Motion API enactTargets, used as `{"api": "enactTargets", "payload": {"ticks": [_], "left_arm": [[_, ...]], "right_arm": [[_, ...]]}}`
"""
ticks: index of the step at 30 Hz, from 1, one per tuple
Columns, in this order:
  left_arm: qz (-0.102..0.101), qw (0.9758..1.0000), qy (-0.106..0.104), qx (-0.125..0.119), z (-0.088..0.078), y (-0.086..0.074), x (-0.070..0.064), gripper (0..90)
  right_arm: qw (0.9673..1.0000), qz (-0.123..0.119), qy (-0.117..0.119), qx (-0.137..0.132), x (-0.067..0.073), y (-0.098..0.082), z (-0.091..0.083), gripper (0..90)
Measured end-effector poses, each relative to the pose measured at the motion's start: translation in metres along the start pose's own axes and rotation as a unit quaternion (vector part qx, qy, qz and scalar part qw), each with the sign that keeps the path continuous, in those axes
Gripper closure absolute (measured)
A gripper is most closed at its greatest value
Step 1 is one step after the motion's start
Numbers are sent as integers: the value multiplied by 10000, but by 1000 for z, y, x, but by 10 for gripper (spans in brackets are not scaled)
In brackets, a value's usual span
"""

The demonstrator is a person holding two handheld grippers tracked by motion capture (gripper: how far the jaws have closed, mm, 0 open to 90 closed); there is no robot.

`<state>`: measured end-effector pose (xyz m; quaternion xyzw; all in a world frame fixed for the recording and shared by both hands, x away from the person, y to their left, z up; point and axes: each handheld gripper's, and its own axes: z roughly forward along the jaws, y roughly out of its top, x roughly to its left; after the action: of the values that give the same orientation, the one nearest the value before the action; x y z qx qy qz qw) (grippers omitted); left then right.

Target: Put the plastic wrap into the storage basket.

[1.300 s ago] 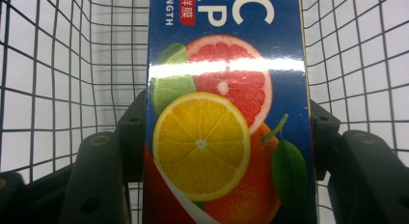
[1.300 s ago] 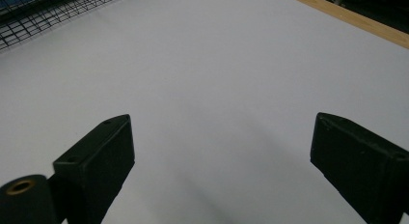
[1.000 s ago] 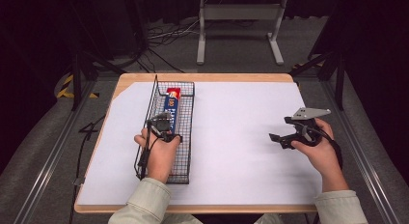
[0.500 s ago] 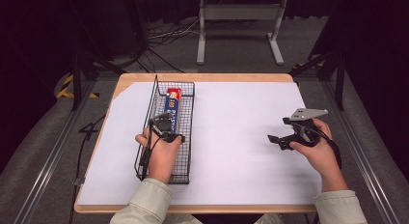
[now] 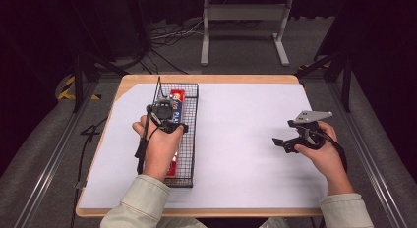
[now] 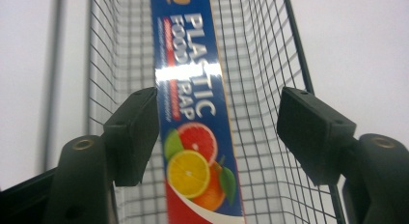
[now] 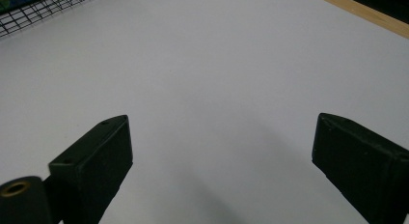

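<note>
Overhead, the left gripper [image 5: 166, 121] hovers in the wire basket [image 5: 191, 139] at the table's left, above the plastic wrap box [image 5: 176, 101]; the right gripper [image 5: 287, 143] waits far right. Along the left gripper [image 6: 217, 132], jaws gape astride the box [image 6: 197, 137], one nearly touching it. Closing off-centre could snag mesh. Right gripper [image 7: 219, 161]: jaws apart over the bare white sheet [image 7: 217, 64].

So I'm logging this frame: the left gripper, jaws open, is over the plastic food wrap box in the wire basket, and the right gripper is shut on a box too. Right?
Not quite. The right gripper holds nothing: the right gripper view shows its jaws wide apart over the bare white table. The rest stands: the left gripper, jaws open, is over the plastic food wrap box in the wire basket.
</note>
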<state>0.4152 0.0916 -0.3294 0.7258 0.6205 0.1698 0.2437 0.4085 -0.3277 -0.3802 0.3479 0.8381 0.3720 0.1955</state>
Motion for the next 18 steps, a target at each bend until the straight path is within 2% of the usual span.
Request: {"api": "enactTargets", "payload": {"ticks": [1, 3, 5, 6, 7, 8, 10, 12, 14, 18], "left_arm": [[106, 9999, -20, -62, -6, 4, 1, 336], [212, 9997, -150, -31, -12, 8, 3, 337], [399, 9990, -181, 0, -16, 13, 7, 336], [505, 9984, -251, 8, -18, 16, 9, 332], [636, 9971, -427, 14, -19, 19, 13, 320], [687, 9963, -524, 34, -20, 21, 16, 299], [781, 9952, -589, -10, -22, 25, 24, 276], [996, 9930, -636, -55, -23, 27, 32, 277], [1128, 9902, -811, -164, -26, 29, 43, 272], [1550, 9839, -811, -378, -28, 27, 67, 264]], "right_arm": [[10000, 6, 1, -4, 0, 0, 0, 74], [10000, 29, 10, -3, -1, -1, -1, 73], [10000, 28, 9, -9, -2, -1, -1, 73], [10000, 32, 9, -13, -2, -1, -1, 73], [10000, 39, 6, -13, -2, -1, -1, 73], [10000, 43, 17, -18, -2, -1, -2, 73], [10000, 59, 34, -30, -2, -2, -2, 71], [10000, 69, 33, -53, -3, -3, -4, 71], [9999, 98, 42, -83, -5, -5, -5, 71], [9997, 181, 8, -133, -9, -8, -9, 71]]}}
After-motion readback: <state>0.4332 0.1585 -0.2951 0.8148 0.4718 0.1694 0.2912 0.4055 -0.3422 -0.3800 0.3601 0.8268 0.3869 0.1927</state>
